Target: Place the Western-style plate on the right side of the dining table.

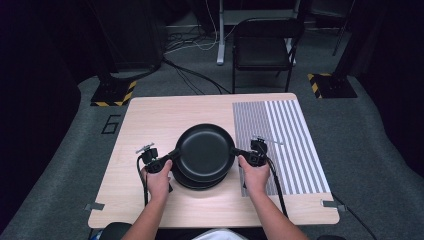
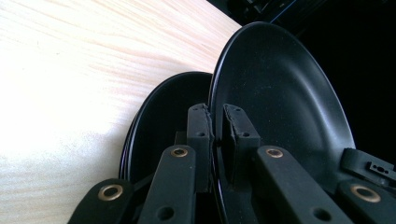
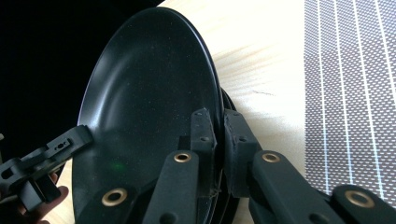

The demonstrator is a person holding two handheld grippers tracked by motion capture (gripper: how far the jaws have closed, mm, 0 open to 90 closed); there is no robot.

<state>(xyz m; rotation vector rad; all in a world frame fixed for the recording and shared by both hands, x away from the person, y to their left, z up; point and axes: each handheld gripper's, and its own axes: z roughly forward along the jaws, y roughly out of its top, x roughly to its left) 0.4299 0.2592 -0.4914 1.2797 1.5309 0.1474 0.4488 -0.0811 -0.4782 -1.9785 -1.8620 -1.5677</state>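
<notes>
A black plate (image 1: 205,151) hangs a little above the table, held by both grippers at opposite rims. My left gripper (image 1: 173,154) is shut on its left rim; in the left gripper view the rim of the plate (image 2: 280,98) sits pinched between the two black pads (image 2: 200,123). My right gripper (image 1: 236,152) is shut on the right rim, and the plate (image 3: 144,88) shows there with the rim clamped between the pads (image 3: 203,130). Under it lies a stack of black plates (image 1: 197,182), also seen as the stack (image 2: 161,121) on the wood.
The light wooden table (image 1: 150,120) carries a grey striped mat (image 1: 285,140) on its right side. A black folding chair (image 1: 262,47) stands beyond the far edge, with cables on the floor. The person's forearms come in from the near edge.
</notes>
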